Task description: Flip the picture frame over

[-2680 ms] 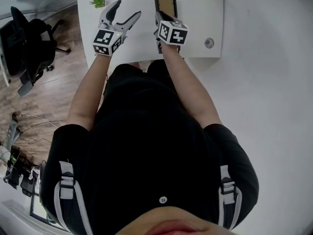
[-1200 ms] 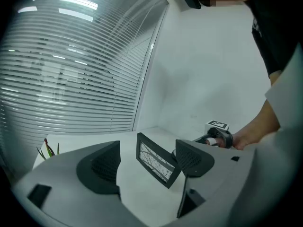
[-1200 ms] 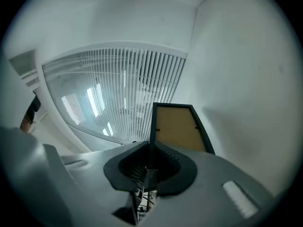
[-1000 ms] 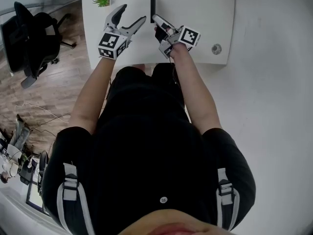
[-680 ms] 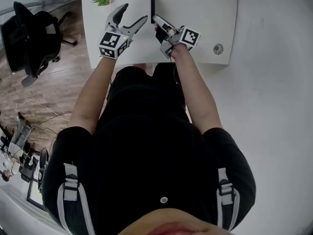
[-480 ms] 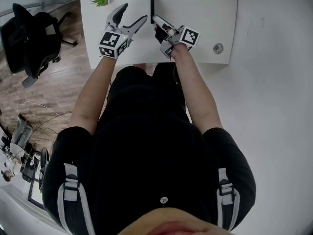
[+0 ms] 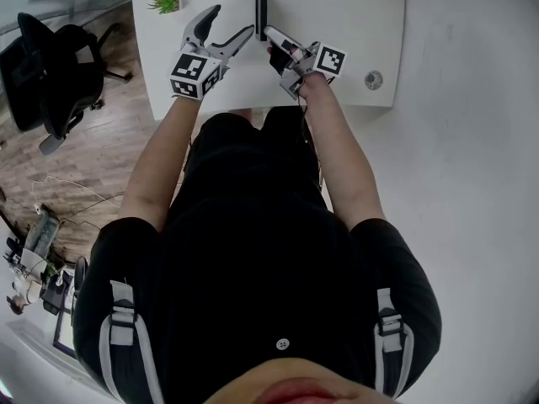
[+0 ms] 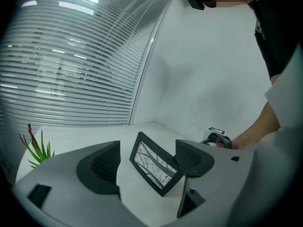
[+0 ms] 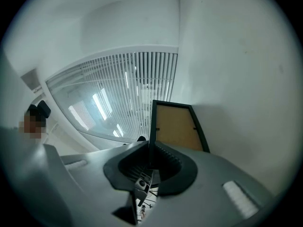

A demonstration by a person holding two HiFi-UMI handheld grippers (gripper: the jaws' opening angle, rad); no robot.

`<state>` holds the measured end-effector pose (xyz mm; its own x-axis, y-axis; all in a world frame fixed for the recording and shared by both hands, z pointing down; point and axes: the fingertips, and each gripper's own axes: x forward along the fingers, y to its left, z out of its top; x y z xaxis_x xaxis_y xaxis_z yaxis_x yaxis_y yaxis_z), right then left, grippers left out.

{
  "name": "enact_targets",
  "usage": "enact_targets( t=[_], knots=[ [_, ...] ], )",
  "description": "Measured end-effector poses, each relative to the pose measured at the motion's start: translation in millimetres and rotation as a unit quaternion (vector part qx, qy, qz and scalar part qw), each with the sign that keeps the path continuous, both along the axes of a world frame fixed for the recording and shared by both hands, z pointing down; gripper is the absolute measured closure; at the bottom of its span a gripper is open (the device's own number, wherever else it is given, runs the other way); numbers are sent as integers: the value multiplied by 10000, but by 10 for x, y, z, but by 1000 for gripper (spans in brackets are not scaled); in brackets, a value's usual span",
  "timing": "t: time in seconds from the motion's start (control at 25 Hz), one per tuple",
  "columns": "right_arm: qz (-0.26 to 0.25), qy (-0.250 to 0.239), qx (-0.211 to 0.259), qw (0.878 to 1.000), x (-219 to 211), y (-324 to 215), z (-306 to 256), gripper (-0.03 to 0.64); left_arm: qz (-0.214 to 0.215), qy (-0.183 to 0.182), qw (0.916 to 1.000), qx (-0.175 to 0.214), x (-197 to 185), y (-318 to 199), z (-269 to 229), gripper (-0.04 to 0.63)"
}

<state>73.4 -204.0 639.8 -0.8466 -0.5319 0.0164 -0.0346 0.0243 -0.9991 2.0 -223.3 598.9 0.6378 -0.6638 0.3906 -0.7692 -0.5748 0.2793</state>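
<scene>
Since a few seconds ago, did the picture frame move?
Yes. It lay flat on the table; now the picture frame stands on edge, nearer the plant, pinched by the right claw.

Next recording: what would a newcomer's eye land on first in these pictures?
The black picture frame stands on its edge on the white table, pinched at its near end by the right gripper. Its brown backing faces right and its branch print faces left. Just left of it the left gripper hangs open, gripping nothing, and a small green plant sits near the table's far left corner.
</scene>
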Motion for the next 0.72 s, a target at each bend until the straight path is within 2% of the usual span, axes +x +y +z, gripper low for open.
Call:
enact_targets(
  t=[0.48, 0.72],
  knots=[
    [48, -58, -77, 9999, 320, -39, 58, 558, 73, -23, 10000, -45, 161, -29, 36, 225],
    [95, 173, -120, 9997, 511, -106, 130, 555, 83, 13, 10000, -36, 216, -65, 11, 225]
  ],
)
